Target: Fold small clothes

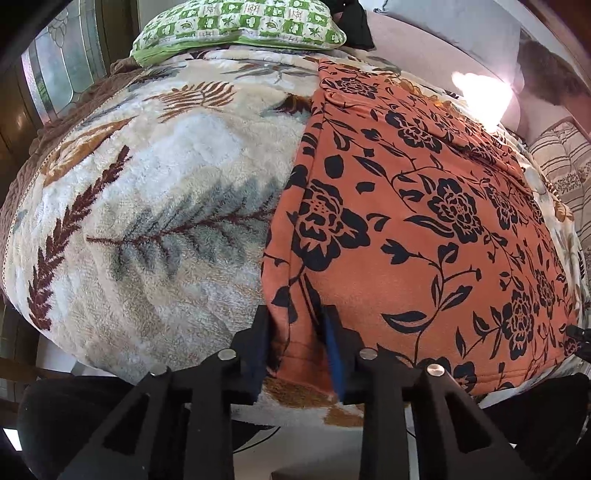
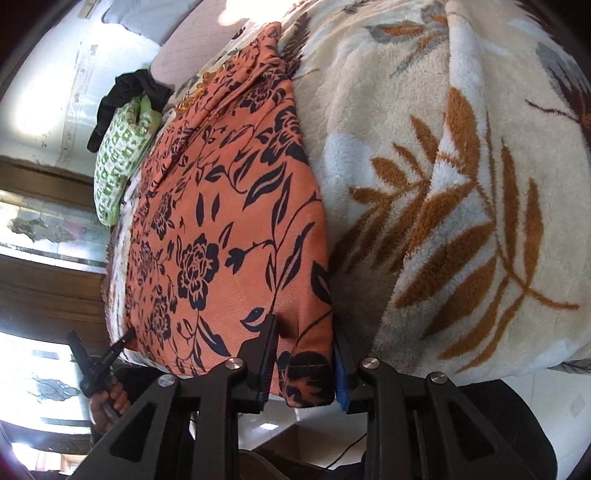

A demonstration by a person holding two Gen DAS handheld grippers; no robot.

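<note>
An orange garment with black flowers lies spread flat on a leaf-patterned fleece blanket. My left gripper is at the garment's near left corner, its blue pads closed on a raised fold of the cloth. In the right wrist view the same garment runs away from me, and my right gripper is shut on its near right corner, with cloth filling the gap between the pads. The left gripper, held by a hand, shows at the garment's other near corner.
A green-and-white patterned pillow and a black cloth lie at the far end of the bed. A striped cushion sits at the right. The blanket's near edge drops off just in front of the grippers.
</note>
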